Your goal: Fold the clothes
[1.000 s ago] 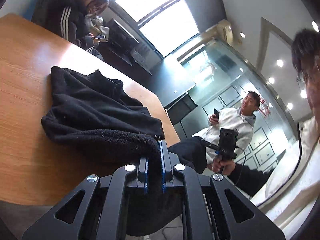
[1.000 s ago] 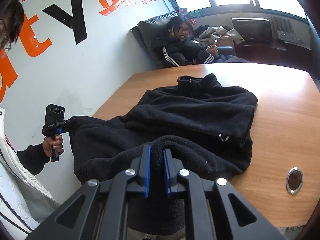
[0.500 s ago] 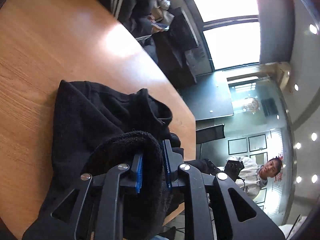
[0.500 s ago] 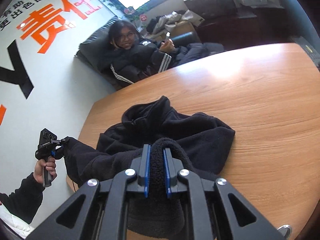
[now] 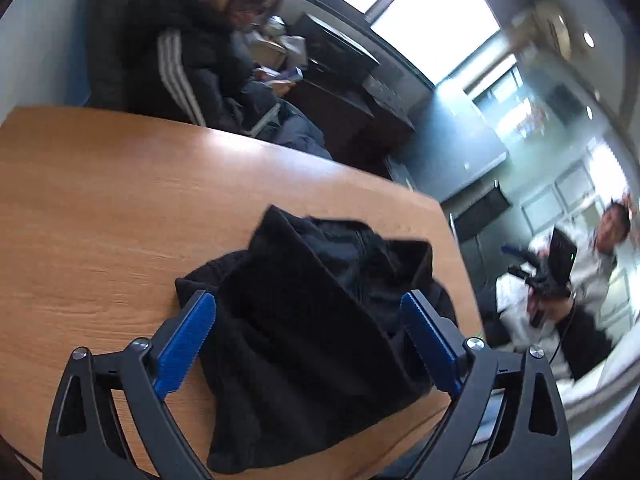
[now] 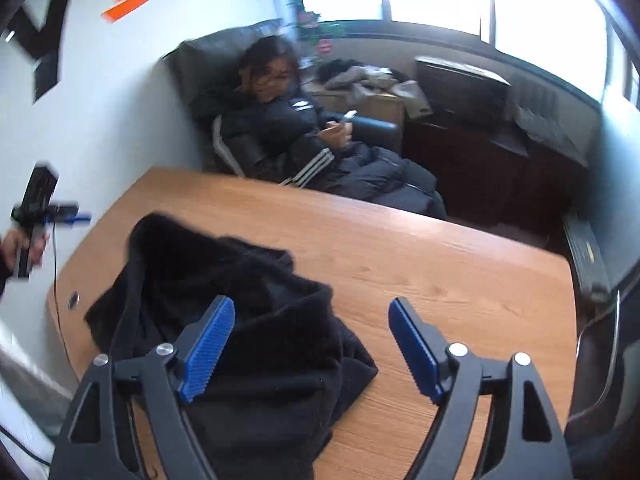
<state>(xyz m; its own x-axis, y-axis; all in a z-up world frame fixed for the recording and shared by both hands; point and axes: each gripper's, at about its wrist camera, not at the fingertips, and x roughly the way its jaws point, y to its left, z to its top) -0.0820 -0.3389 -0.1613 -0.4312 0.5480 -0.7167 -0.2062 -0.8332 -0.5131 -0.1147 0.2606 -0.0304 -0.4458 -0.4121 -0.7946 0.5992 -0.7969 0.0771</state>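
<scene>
A black fleece jacket [image 5: 320, 320] lies bunched on the wooden table [image 5: 120, 208], near its front edge. My left gripper [image 5: 308, 312] is open, its blue pads on either side of the fleece, holding nothing. In the right wrist view the jacket [image 6: 240, 320] lies at the lower left. My right gripper [image 6: 312, 320] is open and empty above the jacket's right edge, its left pad [image 6: 208, 344] over the fabric and its right pad over bare table [image 6: 440, 280].
A person in a black striped jacket [image 6: 280, 132] sits on a sofa behind the table. Another person [image 5: 580, 280] stands off the table's side holding a gripper device. An office chair [image 6: 600, 340] stands at the right. Cabinets line the window wall.
Both grippers were shut on folds of the fleece; now both are open and the jacket lies released on the table. Both cameras have swung and pulled back a little.
</scene>
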